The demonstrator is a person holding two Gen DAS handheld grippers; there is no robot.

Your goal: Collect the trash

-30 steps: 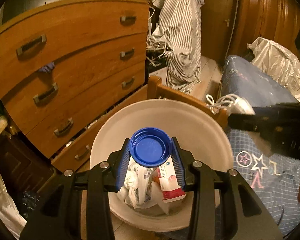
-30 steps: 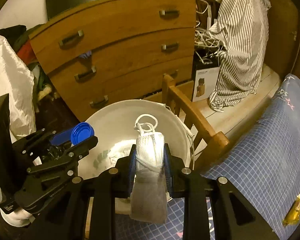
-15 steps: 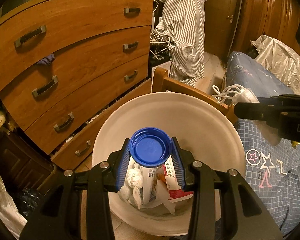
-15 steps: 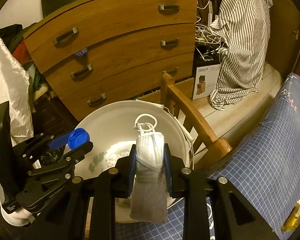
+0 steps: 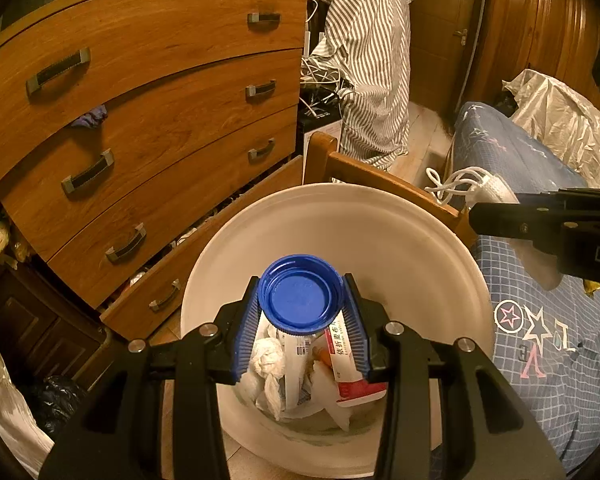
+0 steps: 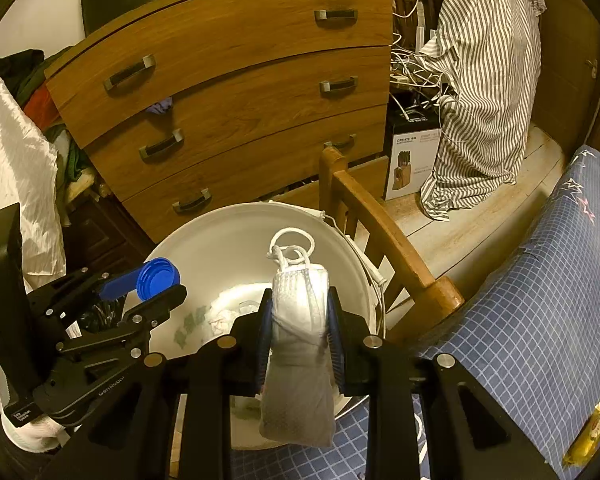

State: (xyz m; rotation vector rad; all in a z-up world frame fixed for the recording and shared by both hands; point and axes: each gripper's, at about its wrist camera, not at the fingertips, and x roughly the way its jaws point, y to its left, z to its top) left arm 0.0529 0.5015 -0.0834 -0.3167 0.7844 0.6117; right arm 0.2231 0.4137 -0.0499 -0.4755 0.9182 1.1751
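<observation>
1. The left gripper (image 5: pixel 300 320) has its jaws closed narrowly on a round blue plastic bottle cap (image 5: pixel 298 295), pinched edge to edge. It hangs over the mouth of the round white plastic waste bin (image 5: pixel 400 240), above crumpled white tissues (image 5: pixel 266 364) and a red-and-white paper packet (image 5: pixel 350 364) at the bottom.
2. The right gripper (image 6: pixel 298 320) is clamped on a folded white face mask (image 6: pixel 298 320), its looped ear cords (image 6: pixel 290 246) poking out ahead. The mask's lower end droops over the bin's near rim.
3. Risk, nearest first: the mask is limp and sits close to the rim, so if let go here it may drape on the edge or slide onto the blue checked bedcover (image 6: pixel 520 320). The cords could also snag on a finger pad.
4. The cap is light and round. Released off-centre, it might bounce off the bin wall and roll out.
5. The two grippers are near each other above one bin; crossing paths could knock either item loose.
6. Beyond the bin, the wooden chair rail (image 6: pixel 384 236) stands just beside it, and a swing could clip it.
7. Count: two grippers, one cap, one mask, one bin, one yellow wrapper (image 6: pixel 590 432) on the bedcover, four drawers in the wooden chest (image 6: pixel 228 80) beyond.
</observation>
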